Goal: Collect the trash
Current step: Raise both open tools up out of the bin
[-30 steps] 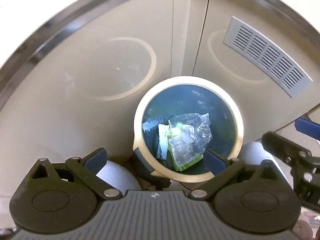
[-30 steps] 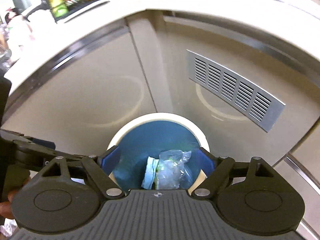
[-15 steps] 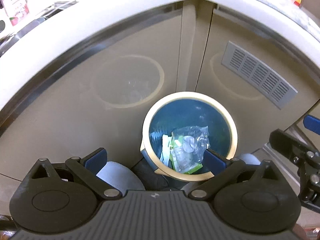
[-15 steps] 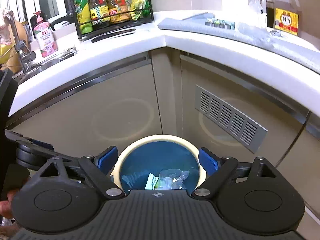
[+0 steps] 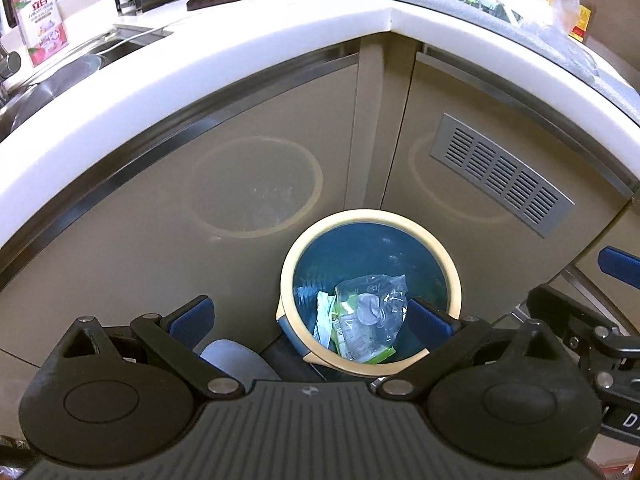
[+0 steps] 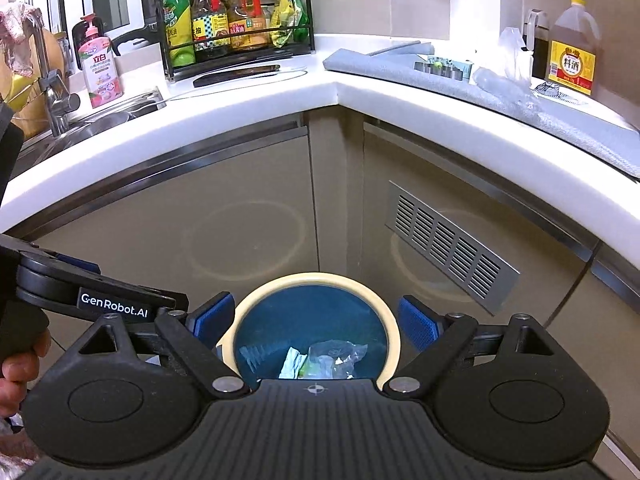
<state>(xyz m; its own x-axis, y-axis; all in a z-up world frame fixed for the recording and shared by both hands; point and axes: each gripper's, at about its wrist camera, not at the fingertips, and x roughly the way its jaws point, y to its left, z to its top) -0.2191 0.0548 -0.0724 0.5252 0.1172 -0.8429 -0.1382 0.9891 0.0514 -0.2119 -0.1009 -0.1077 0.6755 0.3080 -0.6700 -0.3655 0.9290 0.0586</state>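
With both sets of fingers spread wide and holding nothing, left gripper [image 5: 308, 314] and right gripper [image 6: 316, 322] above the bin [image 5: 451, 276] on the floor by the desk corner: lift slowly, then reach for the clear wrapper [image 6: 502, 82] near the desk's right edge.

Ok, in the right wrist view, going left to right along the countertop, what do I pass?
Faucet → pink soap bottle → black rack of bottles → grey mat → clear plastic bag → cooking wine jug.
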